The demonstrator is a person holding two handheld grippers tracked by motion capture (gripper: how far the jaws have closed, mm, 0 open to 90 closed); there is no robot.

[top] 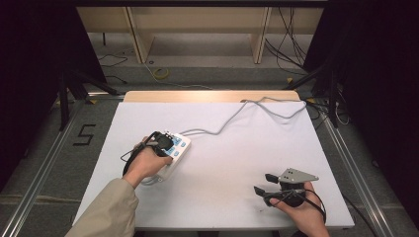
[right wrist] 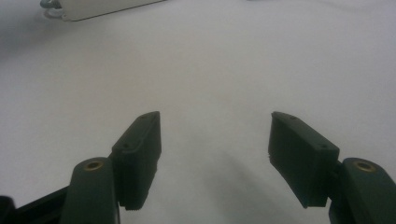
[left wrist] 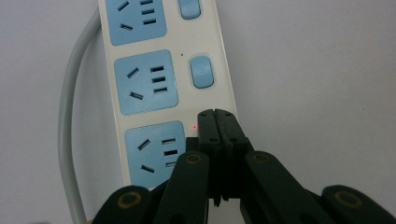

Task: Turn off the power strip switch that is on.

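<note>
A white power strip (top: 177, 149) with blue sockets and blue rocker switches lies left of centre on the white table (top: 237, 158). My left gripper (top: 167, 140) is over it, held by a hand. In the left gripper view the strip (left wrist: 163, 70) runs up the frame. My left gripper (left wrist: 216, 116) is shut with nothing between its jaws, and its tips rest beside the nearest socket (left wrist: 156, 151). A small red light (left wrist: 194, 126) glows just left of the tips. Whatever lies under the tips is hidden. My right gripper (top: 263, 183) (right wrist: 212, 121) stands open over bare table at the front right.
The strip's grey cable (top: 232, 118) snakes to the table's far right edge and loops beside the strip (left wrist: 70, 93). The strip's near end (right wrist: 93, 7) shows at the top left of the right gripper view. Stands, cables and shelving surround the table.
</note>
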